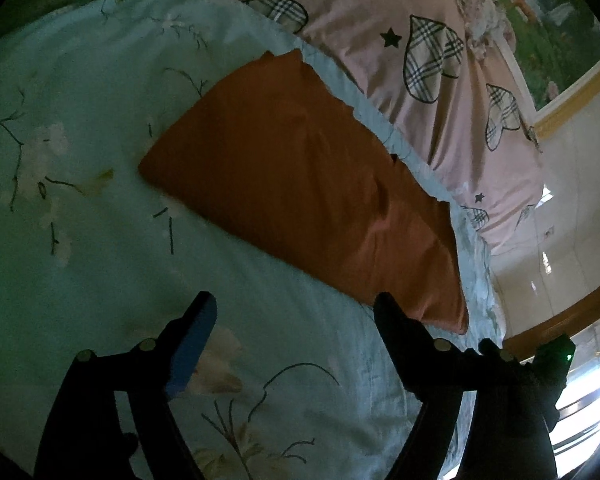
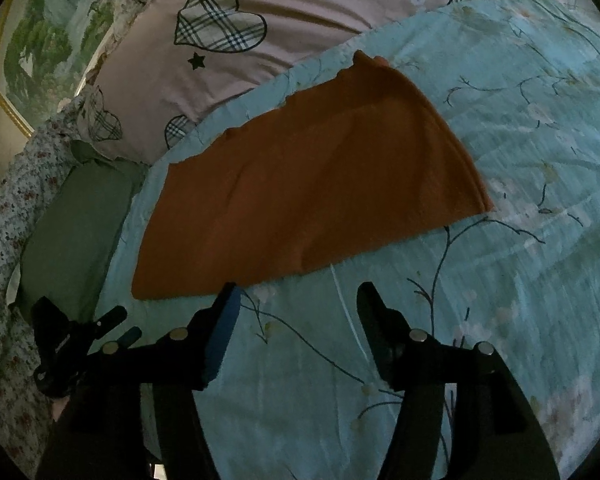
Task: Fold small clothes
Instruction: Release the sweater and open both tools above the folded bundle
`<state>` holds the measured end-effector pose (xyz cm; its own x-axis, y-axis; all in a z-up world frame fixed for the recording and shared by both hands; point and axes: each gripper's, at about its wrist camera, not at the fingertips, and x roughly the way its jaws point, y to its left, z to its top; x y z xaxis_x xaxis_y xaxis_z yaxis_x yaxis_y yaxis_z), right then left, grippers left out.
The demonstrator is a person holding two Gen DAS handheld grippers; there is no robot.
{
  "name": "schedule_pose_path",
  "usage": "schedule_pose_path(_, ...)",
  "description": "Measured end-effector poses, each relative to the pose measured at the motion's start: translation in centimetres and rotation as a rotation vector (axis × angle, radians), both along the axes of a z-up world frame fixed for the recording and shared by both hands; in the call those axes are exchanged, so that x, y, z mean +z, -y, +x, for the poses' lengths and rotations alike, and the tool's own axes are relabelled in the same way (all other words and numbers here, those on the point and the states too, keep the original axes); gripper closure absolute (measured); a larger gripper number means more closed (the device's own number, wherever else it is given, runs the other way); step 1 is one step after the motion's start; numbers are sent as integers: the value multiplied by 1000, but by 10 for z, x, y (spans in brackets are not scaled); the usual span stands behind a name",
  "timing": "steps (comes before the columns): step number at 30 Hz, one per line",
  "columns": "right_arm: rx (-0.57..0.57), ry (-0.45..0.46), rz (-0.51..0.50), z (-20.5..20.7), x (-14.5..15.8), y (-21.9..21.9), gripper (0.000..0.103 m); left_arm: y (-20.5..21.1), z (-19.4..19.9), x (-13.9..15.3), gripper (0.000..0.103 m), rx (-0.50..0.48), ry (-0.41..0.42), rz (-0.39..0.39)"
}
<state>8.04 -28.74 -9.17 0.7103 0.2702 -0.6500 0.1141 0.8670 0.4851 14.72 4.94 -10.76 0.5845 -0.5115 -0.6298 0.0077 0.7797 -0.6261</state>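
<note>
Lying flat on the bed's blue floral quilt (image 1: pixel 100 80), just beside the pink pillow (image 1: pixel 380 0), the orange cloth (image 1: pixel 300 184) looks already folded into a long strip; judge the next fold across its length; your left gripper (image 1: pixel 296 308) and right gripper (image 2: pixel 298 298) hover near its edge, fingers wide and empty; take both near corners squarely.

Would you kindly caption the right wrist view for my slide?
Open right gripper hovers near the edge of an orange cloth lying on a floral quilt.

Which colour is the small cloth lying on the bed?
Plain orange-brown cloth, clearest in the right wrist view.
</note>
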Motion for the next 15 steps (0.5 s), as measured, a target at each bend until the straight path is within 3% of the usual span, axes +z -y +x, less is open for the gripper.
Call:
schedule_pose_path(8, -2, 8, 11, -7, 1, 3, 38, -1, 14, -10, 20, 20, -33, -25)
schedule_pose_path(15, -4, 21, 18, -6, 4, 6, 38, -13, 39, -24, 19, 95, -42, -73)
